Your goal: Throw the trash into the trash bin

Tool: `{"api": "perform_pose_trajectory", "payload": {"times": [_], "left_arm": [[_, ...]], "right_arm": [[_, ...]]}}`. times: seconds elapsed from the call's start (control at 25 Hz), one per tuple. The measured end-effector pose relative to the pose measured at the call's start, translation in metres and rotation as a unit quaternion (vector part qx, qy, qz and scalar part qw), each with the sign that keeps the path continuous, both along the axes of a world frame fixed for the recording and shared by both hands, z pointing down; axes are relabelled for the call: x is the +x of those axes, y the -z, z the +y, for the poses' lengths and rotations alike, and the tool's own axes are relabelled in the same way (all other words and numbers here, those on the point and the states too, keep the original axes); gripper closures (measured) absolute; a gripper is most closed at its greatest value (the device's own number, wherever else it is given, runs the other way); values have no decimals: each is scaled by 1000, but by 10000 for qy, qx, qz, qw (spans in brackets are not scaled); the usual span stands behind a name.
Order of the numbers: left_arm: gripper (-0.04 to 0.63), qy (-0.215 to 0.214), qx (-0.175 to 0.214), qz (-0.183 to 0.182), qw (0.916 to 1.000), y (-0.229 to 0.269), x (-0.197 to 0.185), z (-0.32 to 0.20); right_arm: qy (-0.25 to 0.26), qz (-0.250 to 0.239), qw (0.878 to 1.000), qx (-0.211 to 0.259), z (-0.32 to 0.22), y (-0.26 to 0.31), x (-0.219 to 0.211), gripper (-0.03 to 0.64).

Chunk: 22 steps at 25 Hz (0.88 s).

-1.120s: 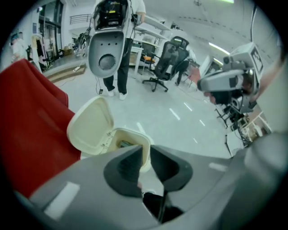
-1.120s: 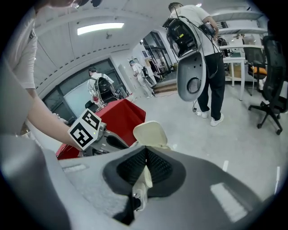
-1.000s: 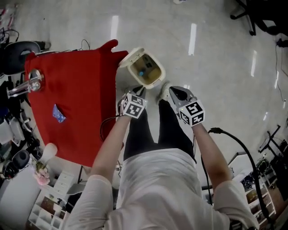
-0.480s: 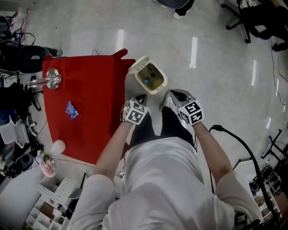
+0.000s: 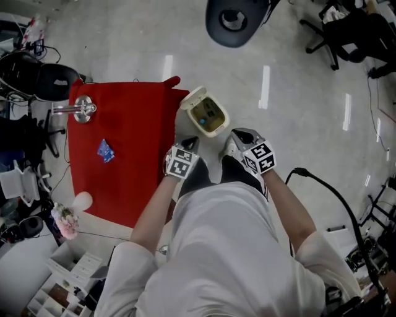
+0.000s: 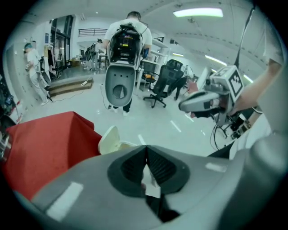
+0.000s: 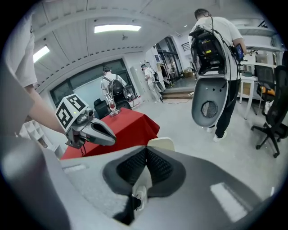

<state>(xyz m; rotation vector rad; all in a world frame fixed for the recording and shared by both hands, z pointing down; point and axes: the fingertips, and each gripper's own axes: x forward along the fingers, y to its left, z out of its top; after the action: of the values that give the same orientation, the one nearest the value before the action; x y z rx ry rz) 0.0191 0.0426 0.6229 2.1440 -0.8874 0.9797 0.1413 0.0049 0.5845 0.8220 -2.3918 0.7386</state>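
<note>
Head view: the red desk (image 5: pixel 133 130) fills the left. Its right edge runs just beside the trash bin (image 5: pixel 216 130), which stands on the floor (image 5: pixel 297 80) at the desk's 3 o'clock. The bin's lid (image 5: pixel 192 98) is tipped open toward 10 o'clock, and inside, against the yellowish lining, lies a small blue bit (image 5: pixel 203 119). A blue wrapper (image 5: pixel 105 150) rests on the desk, well apart from the bin at its 9 o'clock. A metal goblet (image 5: pixel 80 109) lies near the desk's far left corner. The floor is open from 12 to 3 o'clock of the bin, up to a dark chair (image 5: pixel 235 18) at 12. The left gripper (image 5: pixel 190 145) and right gripper (image 5: pixel 240 135) hang side by side at the bin's 6 o'clock.

Left gripper view: the fingers (image 6: pixel 135 166) are pressed together with nothing between them. The bin's lid shows at 11 o'clock beside the desk's corner, with bare floor beyond.

Right gripper view: the fingers (image 7: pixel 155 167) meet, empty. The lid peeks at 12 o'clock, the desk at 11.
</note>
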Motion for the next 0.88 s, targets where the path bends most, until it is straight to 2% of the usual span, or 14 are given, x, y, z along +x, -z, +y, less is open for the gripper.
{"api": "perform_pose_trajectory", "payload": {"times": [0.36, 0.56, 0.88], "left_arm": [[589, 198, 491, 400, 9978, 54, -5, 0], [589, 230, 679, 383, 9967, 70, -9, 4], [588, 520, 836, 379, 9944, 75, -25, 1]], "right_arm": [[30, -81, 9999, 130, 14, 33, -10, 617], [111, -76, 9997, 216, 13, 42, -15, 617], [246, -55, 9991, 353, 10, 53, -22, 617]]}}
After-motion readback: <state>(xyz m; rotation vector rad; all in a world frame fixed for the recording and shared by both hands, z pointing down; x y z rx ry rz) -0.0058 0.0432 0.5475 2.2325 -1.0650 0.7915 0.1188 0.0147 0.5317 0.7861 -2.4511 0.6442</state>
